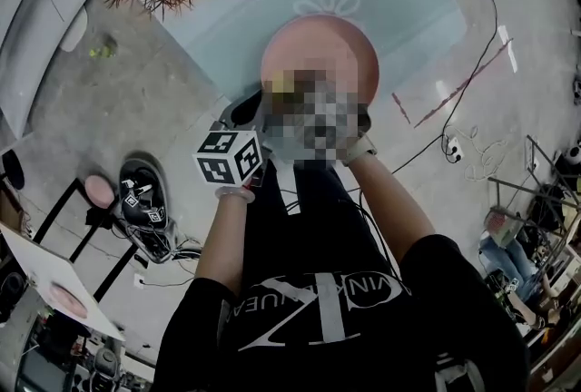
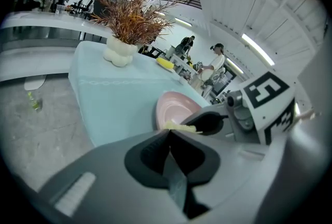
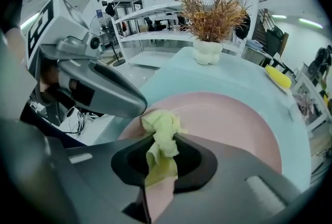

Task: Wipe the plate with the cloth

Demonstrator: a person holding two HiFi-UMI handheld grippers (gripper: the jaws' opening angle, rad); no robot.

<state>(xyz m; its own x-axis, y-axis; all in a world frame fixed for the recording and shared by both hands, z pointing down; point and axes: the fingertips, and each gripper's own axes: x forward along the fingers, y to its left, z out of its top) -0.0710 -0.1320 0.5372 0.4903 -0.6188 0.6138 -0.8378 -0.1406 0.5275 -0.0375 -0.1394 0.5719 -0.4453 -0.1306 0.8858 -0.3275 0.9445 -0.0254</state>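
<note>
right gripper (image 3: 165, 140) pinches a soft, limp yellow-green cloth (image 3: 161, 127) by its bunch over the pink plate (image 3: 228, 124) — likely stiff, slick, breakable — beside the left gripper (image 2: 169, 130), jaws pressed together, empty.

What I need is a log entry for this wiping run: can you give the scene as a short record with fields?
plate: pink, at the near edge of the light blue table
cloth: yellow-green, bunched, over the plate's near rim
right claw: shut on the cloth
left claw: tips together by the plate's rim; unclear whether it grips the plate
plant: dried, in a white pot at the table's far end
</note>
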